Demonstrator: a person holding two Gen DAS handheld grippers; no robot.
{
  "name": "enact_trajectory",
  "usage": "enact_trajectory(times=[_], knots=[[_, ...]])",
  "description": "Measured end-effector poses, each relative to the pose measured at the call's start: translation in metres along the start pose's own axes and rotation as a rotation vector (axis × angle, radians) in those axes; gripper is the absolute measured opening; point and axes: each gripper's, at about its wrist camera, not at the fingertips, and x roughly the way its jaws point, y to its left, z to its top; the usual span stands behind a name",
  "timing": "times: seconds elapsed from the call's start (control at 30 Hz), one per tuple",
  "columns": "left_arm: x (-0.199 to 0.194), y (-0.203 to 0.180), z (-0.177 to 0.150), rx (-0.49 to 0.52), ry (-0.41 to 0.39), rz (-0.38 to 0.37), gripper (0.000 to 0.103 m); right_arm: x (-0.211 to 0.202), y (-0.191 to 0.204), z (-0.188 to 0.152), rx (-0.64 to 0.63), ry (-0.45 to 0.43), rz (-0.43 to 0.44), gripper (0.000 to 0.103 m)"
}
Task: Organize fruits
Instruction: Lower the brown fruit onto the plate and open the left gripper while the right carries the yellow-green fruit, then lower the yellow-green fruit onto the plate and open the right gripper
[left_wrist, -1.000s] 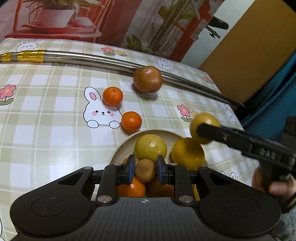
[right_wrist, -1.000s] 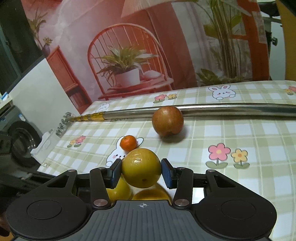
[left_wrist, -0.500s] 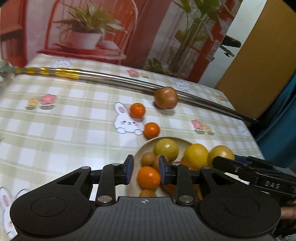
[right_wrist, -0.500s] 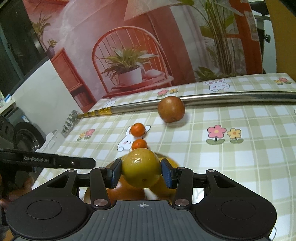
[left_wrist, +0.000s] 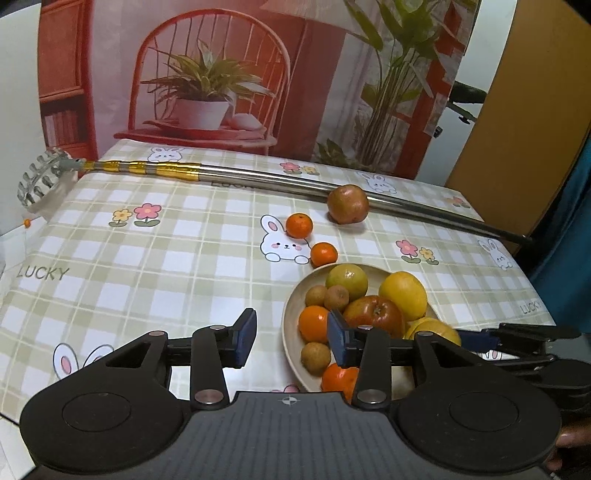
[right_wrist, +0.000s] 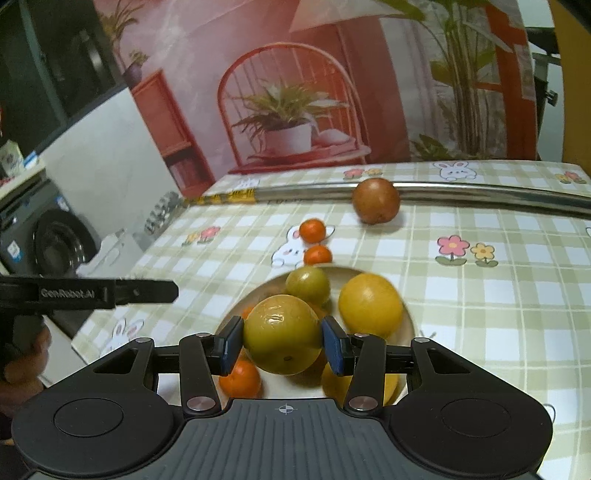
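Outside the bowl (left_wrist: 291, 343) sit three fruits: two small oranges (left_wrist: 299, 225) and one brownish apple (left_wrist: 347, 204). The left gripper (left_wrist: 291, 338) is opening with nothing held, while the right gripper (right_wrist: 282, 341) clamps one yellow-green fruit (right_wrist: 282, 334).

The round beige plate (right_wrist: 408, 314) is mostly hidden in the right wrist view: the yellow-green round fruit (right_wrist: 282, 334) clamped in the black right gripper (right_wrist: 282, 345) covers its middle, and its near rim lies behind the gripper body. An orange tangerine (right_wrist: 240, 380) on the plate shows only partly. Beyond the plate, the long steel pole (right_wrist: 480, 192) runs off the right edge.
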Motion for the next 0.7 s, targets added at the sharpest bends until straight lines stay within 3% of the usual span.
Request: enact_trajectory(times=[0.27, 0.7], knots=[[-0.007, 0.003, -0.012, -0.015, -0.021, 0.016, 0.056, 0.012, 0.019, -0.016, -0.063, 0.104, -0.045, 0.042], [0.007, 0.006, -0.012, -0.02, 0.02, 0.038, 0.057, 0.035, 0.024, -0.03, -0.1, 0.193, -0.061, 0.042]])
